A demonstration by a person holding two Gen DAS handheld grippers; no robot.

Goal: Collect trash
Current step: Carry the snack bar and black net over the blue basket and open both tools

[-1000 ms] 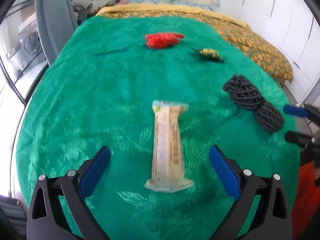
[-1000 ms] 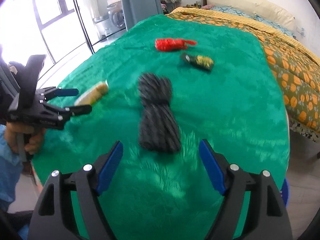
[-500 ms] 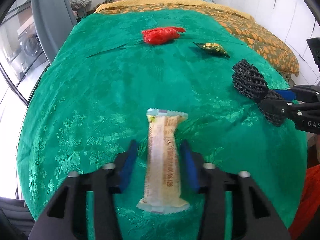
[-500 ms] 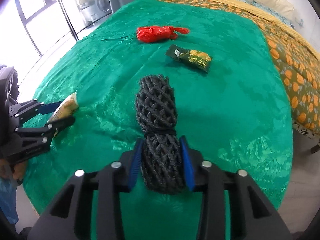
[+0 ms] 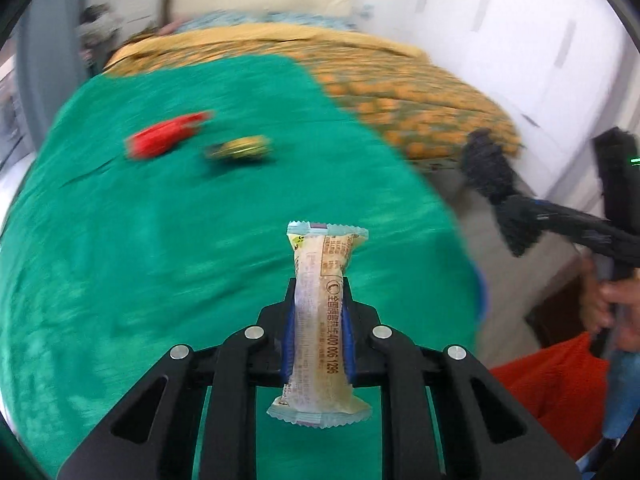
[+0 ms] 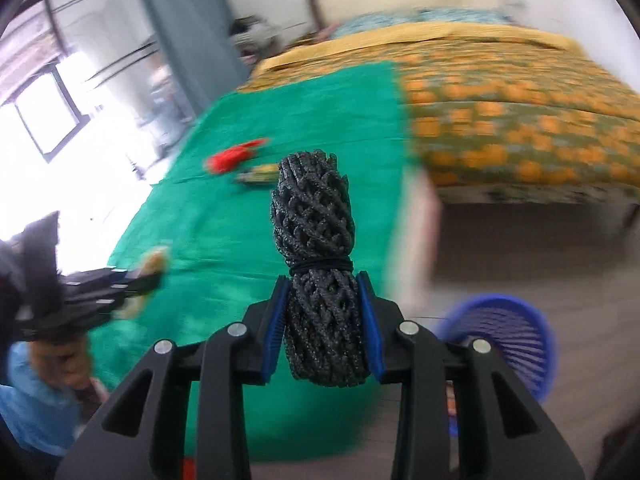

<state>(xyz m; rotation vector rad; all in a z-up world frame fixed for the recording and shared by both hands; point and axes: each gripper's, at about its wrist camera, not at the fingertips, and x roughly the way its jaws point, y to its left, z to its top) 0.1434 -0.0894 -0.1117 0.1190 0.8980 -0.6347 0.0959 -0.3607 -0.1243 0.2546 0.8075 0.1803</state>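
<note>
My left gripper (image 5: pixel 318 292) is shut on a beige snack wrapper (image 5: pixel 320 312) and holds it lifted above the green cloth (image 5: pixel 160 240). My right gripper (image 6: pixel 322 280) is shut on a black mesh bundle (image 6: pixel 316 240), lifted off the cloth (image 6: pixel 240 220). That bundle also shows at the right of the left wrist view (image 5: pixel 492 180). A red wrapper (image 5: pixel 164 138) and a gold-green packet (image 5: pixel 240 148) lie on the far part of the cloth. They show in the right wrist view too, the red wrapper (image 6: pixel 232 156) beside the gold-green packet (image 6: pixel 260 174).
A blue ribbed basket (image 6: pixel 504 340) stands on the floor right of the cloth's edge. An orange-patterned bedspread (image 6: pixel 520 120) lies beyond. An orange cloth (image 5: pixel 552 384) is at the lower right. A window and grey curtain (image 6: pixel 180 32) are on the left.
Both grippers have lifted their items off the cloth and swung to the right, toward the bed's edge. The views are blurred by the motion.
</note>
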